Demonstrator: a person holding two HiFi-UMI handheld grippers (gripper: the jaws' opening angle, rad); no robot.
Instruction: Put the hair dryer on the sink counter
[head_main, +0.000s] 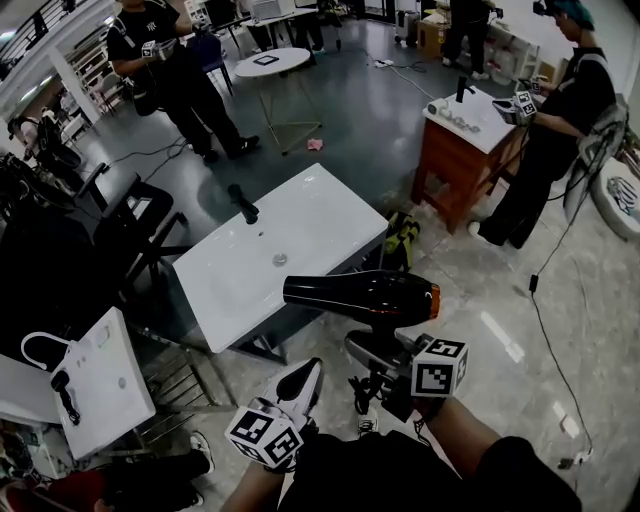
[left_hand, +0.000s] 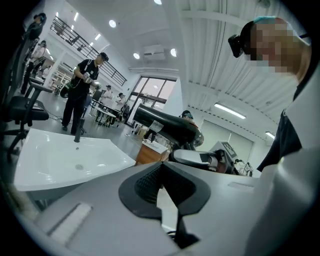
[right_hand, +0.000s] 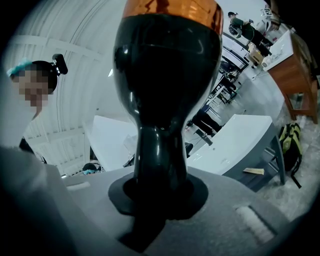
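The hair dryer (head_main: 360, 297) is black with an orange rear end and lies level in the air, just off the near right edge of the white sink counter (head_main: 320, 215). My right gripper (head_main: 375, 350) is shut on its handle from below. In the right gripper view the handle (right_hand: 160, 150) rises from between the jaws to the dryer body (right_hand: 167, 65). My left gripper (head_main: 308, 372) hangs lower left of the dryer, jaws together with nothing in them. In the left gripper view the dryer (left_hand: 165, 125) is ahead, with the sink counter (left_hand: 55, 160) to its left.
A black faucet (head_main: 243, 203) stands at the counter's far edge. A yellow-black bag (head_main: 402, 240) lies on the floor to its right. Another sink on a wooden cabinet (head_main: 470, 120) has a person (head_main: 560, 130) beside it. A third white sink (head_main: 100, 385) is at lower left.
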